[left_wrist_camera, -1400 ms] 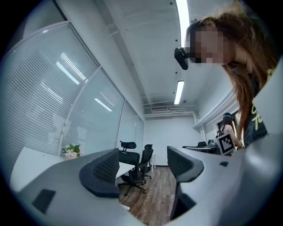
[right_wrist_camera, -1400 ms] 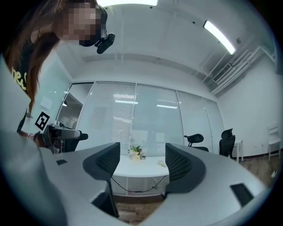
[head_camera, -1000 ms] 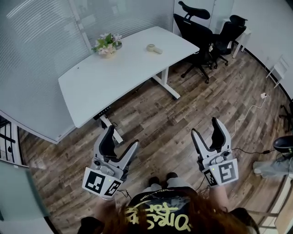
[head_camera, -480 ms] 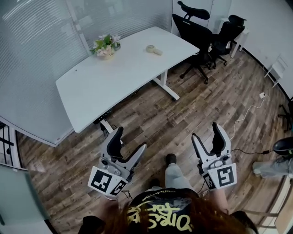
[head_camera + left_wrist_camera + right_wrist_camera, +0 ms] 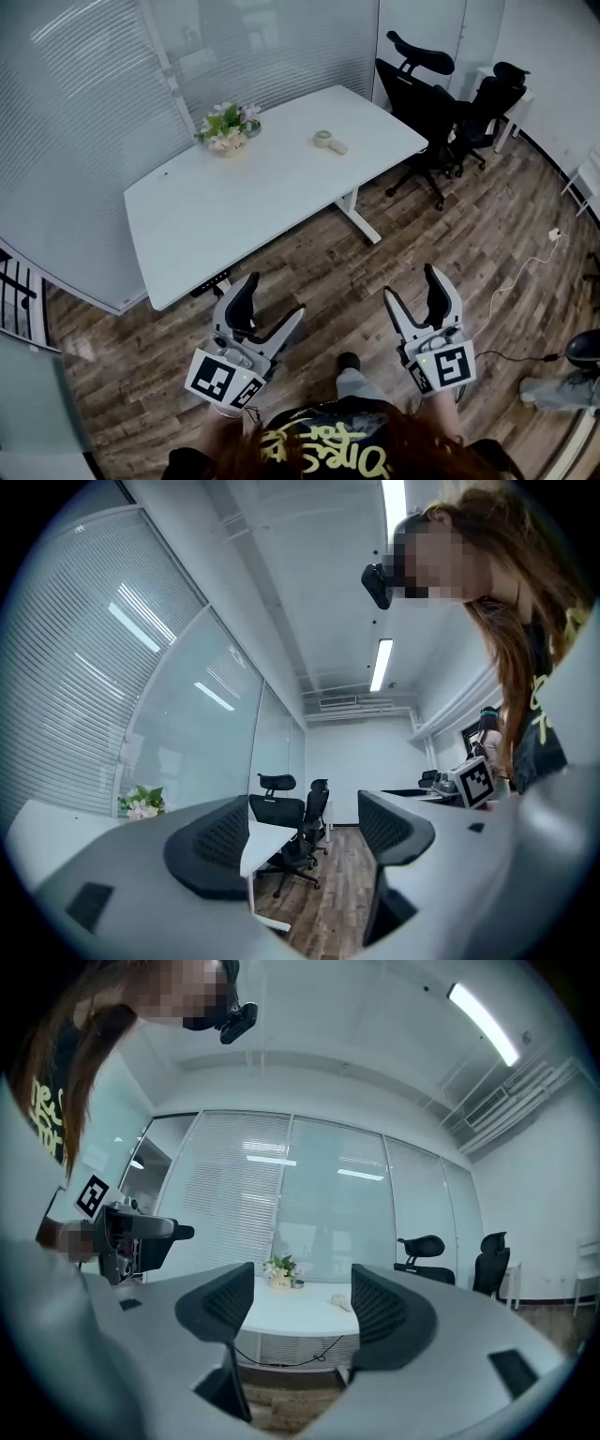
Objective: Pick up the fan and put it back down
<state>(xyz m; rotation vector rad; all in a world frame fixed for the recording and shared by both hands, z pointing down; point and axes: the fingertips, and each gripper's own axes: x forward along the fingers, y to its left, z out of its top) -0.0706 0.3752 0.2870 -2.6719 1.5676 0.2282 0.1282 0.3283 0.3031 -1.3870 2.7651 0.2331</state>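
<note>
The wide white counter [image 5: 234, 202] is standing ahead. The grey left gripper [image 5: 272, 300] and grey right gripper [image 5: 412, 286] are hovering over wooden floor [image 5: 441, 234], fingers released, empty. The small cream handheld fan [image 5: 328, 142] is lying near the counter's far end.

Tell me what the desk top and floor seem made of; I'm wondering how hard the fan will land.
Desk top: probably laminate or painted board, smooth matte white, no grain visible. Floor: wood or wood-look planks, brown with mixed streaks and plank seams; real or imitation unclear.
</note>
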